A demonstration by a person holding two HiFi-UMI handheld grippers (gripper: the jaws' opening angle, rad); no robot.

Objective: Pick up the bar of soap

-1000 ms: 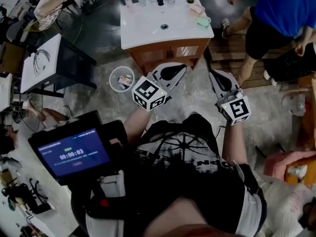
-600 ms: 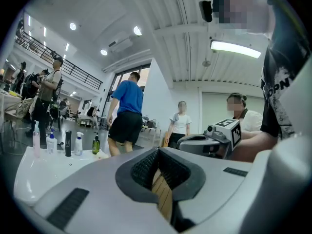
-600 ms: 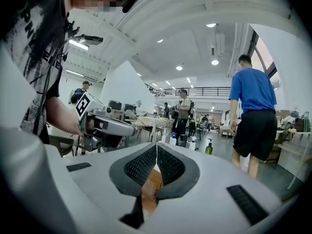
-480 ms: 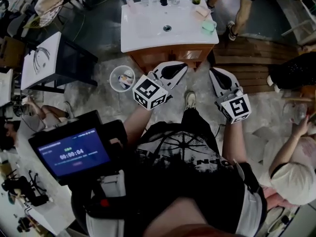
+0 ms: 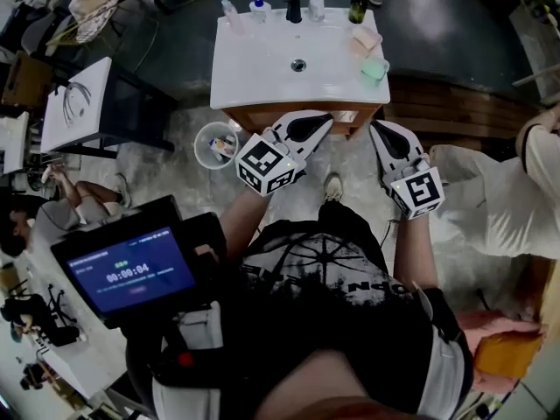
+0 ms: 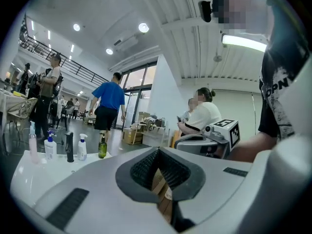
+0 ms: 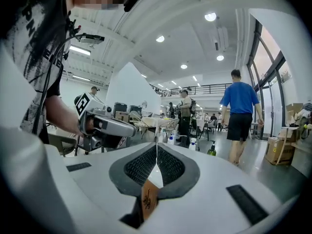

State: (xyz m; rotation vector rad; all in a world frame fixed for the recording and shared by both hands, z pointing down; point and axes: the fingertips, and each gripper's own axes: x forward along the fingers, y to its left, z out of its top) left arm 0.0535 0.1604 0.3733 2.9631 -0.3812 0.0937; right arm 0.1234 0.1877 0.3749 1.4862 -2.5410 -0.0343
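Left gripper (image 5: pixel 308 126): jaws closed together, nothing between them. Forearm stretched forward, gripper about level, aimed at the white vanity top (image 5: pixel 254 68).
Right gripper (image 5: pixel 385 136): jaws likewise closed and empty, tipped slightly downward.
In the head view both tips sit by the vanity's front edge, well apart from the soap.
Pink rectangular bar of soap (image 5: pixel 366 39) lies near the top's back right corner, just beside a mint-green dish (image 5: pixel 374 68); dish contents not discernible.
Round white waste bin (image 5: pixel 199 151) on the floor, left of the cabinet, holds scraps.
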